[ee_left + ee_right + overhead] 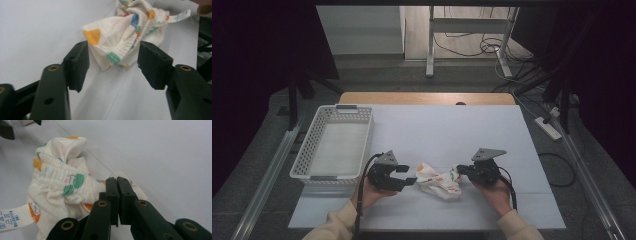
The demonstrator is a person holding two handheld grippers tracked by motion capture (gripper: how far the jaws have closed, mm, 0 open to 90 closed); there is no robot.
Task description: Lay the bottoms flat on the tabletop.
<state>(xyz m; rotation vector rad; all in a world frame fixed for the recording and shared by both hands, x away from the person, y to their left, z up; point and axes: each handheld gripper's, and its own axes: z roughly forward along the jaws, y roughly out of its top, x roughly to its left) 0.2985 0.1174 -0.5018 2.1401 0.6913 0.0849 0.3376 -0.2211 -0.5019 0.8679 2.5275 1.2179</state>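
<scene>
Your right claw (117,182) pinches the crumpled cream cotton garment (439,179) with coloured patches, elastic-gathered; your left claw (112,66) gapes around its corner, untouching. White perforated plastic basket (307,150) left of garment.

Black tongs (411,175), grey plates, cream sleeves (334,220)

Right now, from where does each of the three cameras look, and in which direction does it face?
High view: above the person's side, facing forward and down on the white table; both forearms, left gripper and right gripper show.
Left gripper view: rides that gripper, looking along its open jaws at the crumpled cream cloth with coloured patches.
Right gripper view: rides that gripper, its jaws shut on the cloth's edge.
All views share the cloth.
</scene>
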